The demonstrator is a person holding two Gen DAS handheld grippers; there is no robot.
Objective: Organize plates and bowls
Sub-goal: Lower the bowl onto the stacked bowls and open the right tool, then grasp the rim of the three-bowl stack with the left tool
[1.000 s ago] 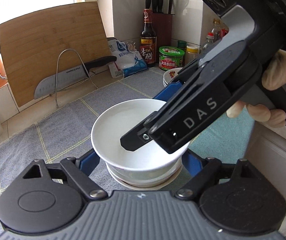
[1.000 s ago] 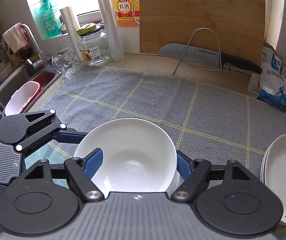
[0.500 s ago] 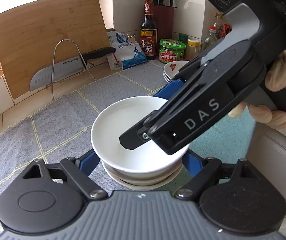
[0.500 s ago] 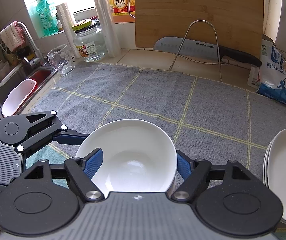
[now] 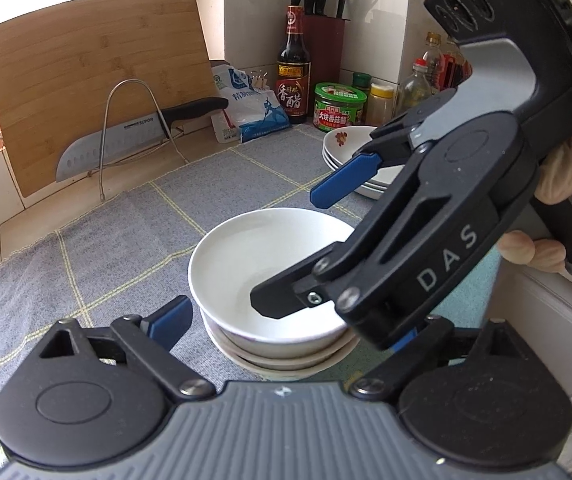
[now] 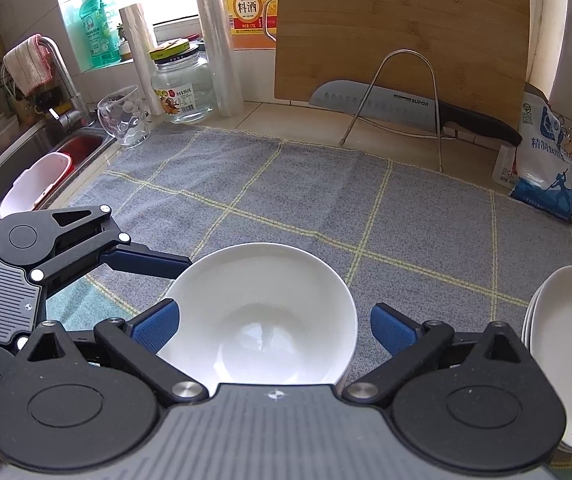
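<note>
White porcelain sits nearest: the top bowl [image 6: 262, 316] rests on a stack of bowls [image 5: 282, 354] at the near edge of the grey checked cloth [image 6: 326, 200] covering the counter. The right gripper [image 6: 272, 326] straddles the top bowl with its jaws opening; its blue pads [image 6: 390, 328] stand clear of the rim on both sides, pressing on nothing. The left gripper [image 5: 286, 330] flanks the stack from the cloth's near left corner, its jaws also opening, and its one visible blue pad [image 5: 170, 320] stands apart from the bowls. A pile of flowered plates [image 6: 566, 352] lies at the cloth's right edge. Farther back, off the cloth, a knife [image 6: 402, 108] rests on a wire stand [image 6: 398, 92] against a bamboo cutting board [image 6: 402, 24] leaning on the wall.
</note>
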